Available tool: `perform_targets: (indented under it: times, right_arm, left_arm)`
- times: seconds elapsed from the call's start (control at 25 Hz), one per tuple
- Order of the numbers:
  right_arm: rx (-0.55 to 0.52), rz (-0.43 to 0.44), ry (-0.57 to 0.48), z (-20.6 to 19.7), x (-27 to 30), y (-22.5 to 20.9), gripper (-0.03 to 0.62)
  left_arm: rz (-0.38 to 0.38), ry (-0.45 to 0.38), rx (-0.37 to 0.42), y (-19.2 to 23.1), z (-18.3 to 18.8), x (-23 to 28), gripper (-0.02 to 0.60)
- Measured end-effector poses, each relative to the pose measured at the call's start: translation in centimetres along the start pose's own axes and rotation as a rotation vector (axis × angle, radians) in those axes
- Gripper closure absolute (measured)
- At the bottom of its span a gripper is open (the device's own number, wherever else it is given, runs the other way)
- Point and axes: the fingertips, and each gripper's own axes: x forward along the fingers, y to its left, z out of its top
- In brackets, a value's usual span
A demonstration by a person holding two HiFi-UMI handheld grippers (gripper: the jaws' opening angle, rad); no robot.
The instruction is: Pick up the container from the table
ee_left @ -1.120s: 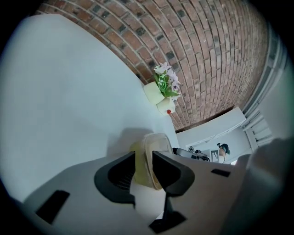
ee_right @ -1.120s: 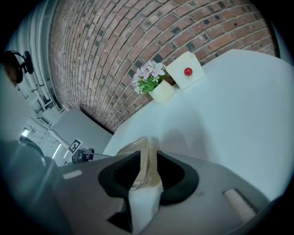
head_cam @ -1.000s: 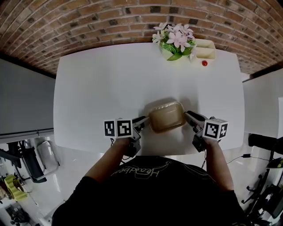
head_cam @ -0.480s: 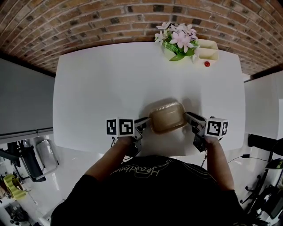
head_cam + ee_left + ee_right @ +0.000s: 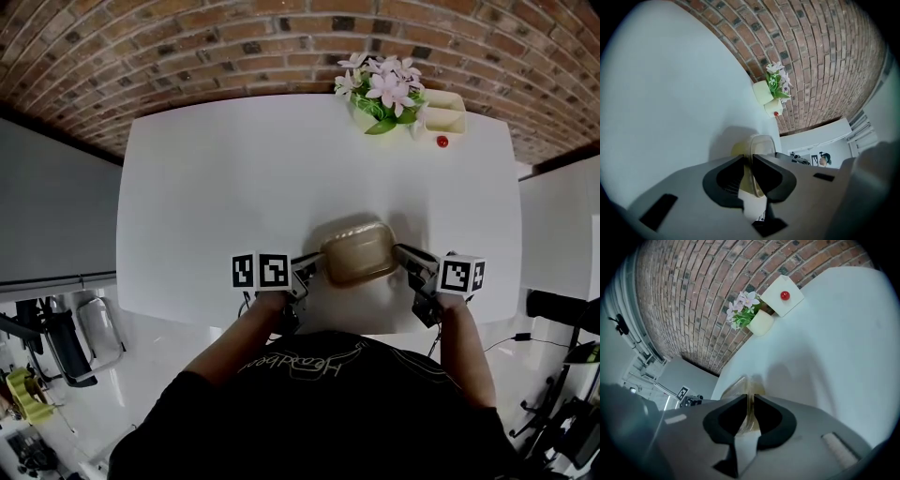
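Now the clear thin-plastic lidded container (image 5: 357,251) of tan contents sits near the front edge of the white table (image 5: 206,187). My left gripper (image 5: 306,266) pinches one end's rim. My right gripper (image 5: 407,257) has just been closing its jaws on the opposite rim. Probably light, flexible and slippery: lift level by both rims.

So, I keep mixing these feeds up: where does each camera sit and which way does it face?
Head view: on the person's head, facing steeply down at the table; forearms, both grippers show.
Left gripper view: on the left gripper, along jaws shut on the rim of the container, toward the wall.
Right gripper view: on the right gripper; jaws have just been closing on the opposite rim.
All share container, flowers, red ball.
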Motion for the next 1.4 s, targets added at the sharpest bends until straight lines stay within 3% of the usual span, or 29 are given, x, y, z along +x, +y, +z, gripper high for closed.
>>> perform_targets:
  times: [0.48, 0.92, 1.4]
  right_arm:
    - [-0.109, -0.035, -0.056, -0.6, -2.3, 1.4, 0.545]
    - [-0.241, 0.105, -0.208, 0.2, -6.5, 10.6, 0.545]
    - [-0.352, 0.211, -0.381, -1.3, -14.3, 19.4, 0.545]
  left_arm:
    - [0.021, -0.058, 0.084, -2.1, -0.5, -1.9, 0.526]
    - [0.004, -0.239, 0.224, -7.7, -0.3, -7.8, 0.531]
    - [-0.034, -0.428, 0.412, -16.5, -3.5, -15.8, 0.531]
